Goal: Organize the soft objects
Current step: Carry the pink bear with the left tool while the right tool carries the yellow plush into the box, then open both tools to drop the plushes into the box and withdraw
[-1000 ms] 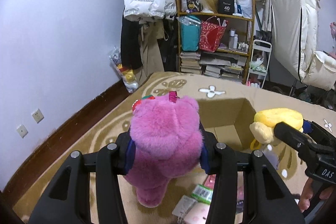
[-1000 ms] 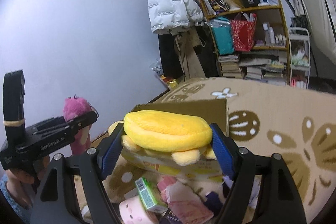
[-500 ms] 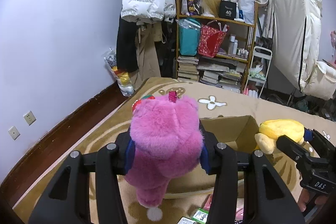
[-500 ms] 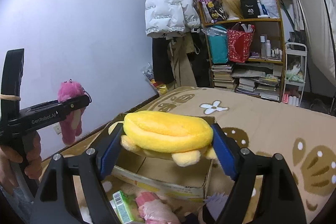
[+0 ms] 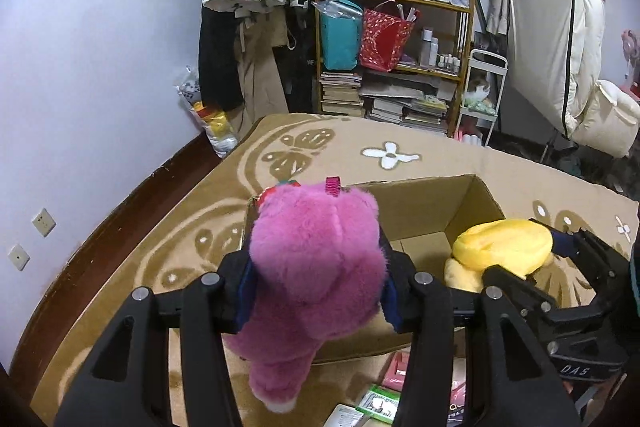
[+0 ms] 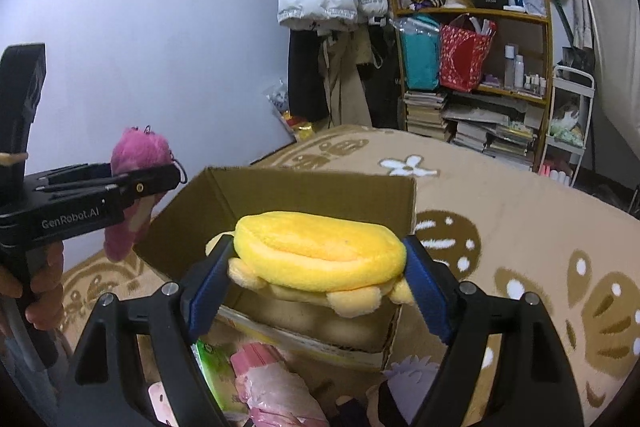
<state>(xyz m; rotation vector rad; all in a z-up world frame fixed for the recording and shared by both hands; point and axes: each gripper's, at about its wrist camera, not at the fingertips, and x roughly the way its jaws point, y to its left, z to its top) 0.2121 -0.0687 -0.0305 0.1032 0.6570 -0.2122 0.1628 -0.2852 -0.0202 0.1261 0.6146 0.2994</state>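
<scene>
Left claw (image 5: pixel 316 291) clamped on pink plush bear (image 5: pixel 316 267); right claw (image 6: pixel 316 287) gripping yellow plush turtle (image 6: pixel 320 251). Advised: lower well inside cardboard box (image 6: pixel 320 195) before release.

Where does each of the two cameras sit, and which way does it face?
Left wrist: sits on the left gripper, looks forward and down along its fingers at the pink plush they clamp; right gripper enters at right.
Right wrist: sits on the right gripper, faces the yellow plush it grips; a hand shows at left.
Shared: both plushes, cardboard box, bookshelf.
</scene>
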